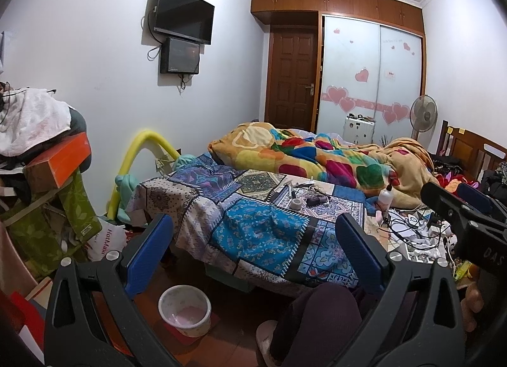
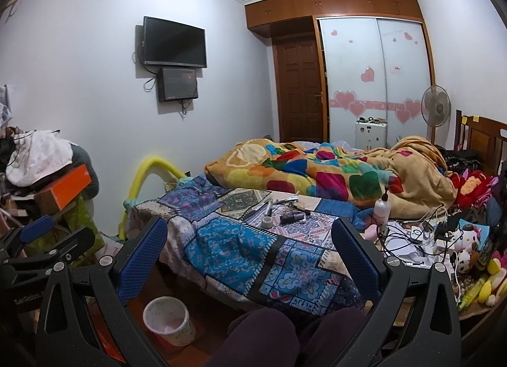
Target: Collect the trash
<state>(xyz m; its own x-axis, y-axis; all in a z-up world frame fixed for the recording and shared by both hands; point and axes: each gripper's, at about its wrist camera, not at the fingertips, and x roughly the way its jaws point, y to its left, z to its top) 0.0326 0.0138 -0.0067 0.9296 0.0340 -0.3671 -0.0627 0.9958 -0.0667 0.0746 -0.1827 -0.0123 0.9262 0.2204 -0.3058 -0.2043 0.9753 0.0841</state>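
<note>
Bedroom clutter lies ahead: small bits sit on the patchwork bed (image 1: 253, 224), the waste bin (image 1: 184, 311) on the floor below. My left tool (image 1: 253, 253) and right tool (image 2: 250, 259) gape wide, empty. I'd reach for the tape roll (image 2: 267, 222) squarely.

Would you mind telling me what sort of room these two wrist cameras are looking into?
A lived-in, cluttered bedroom: a bed with a rumpled heart-patterned blanket, a sliding-door wardrobe at the far end, and a wall-mounted TV.
</note>
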